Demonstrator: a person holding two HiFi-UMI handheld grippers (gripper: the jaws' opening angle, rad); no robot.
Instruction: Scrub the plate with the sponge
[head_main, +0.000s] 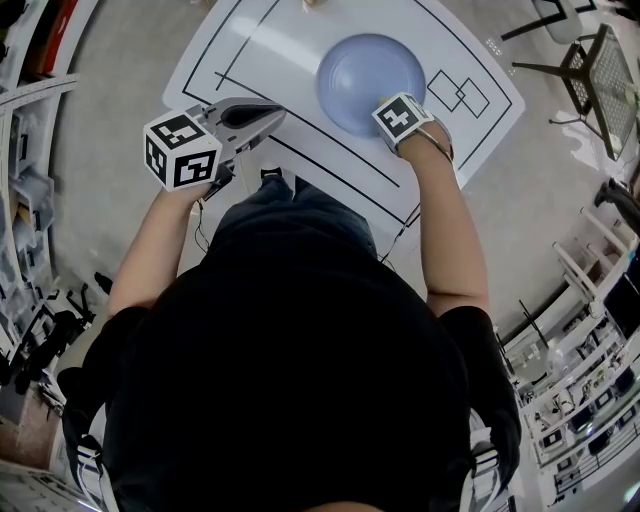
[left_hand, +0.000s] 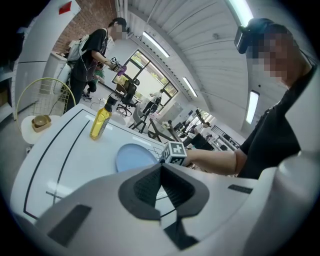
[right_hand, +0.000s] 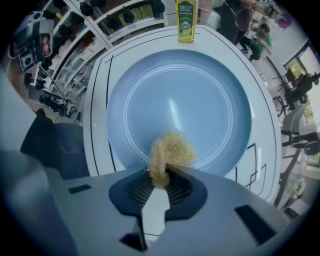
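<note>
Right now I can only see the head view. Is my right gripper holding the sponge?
Observer: Yes. The right gripper view shows the right gripper shut on the sponge, at the near edge of the plate.
Operator: Is my left one holding something too?
Observer: No. The left gripper is shut, with nothing between its jaws.
Operator: Is anything behind the plate?
Observer: A yellow bottle stands upright just past the plate's far edge.
</note>
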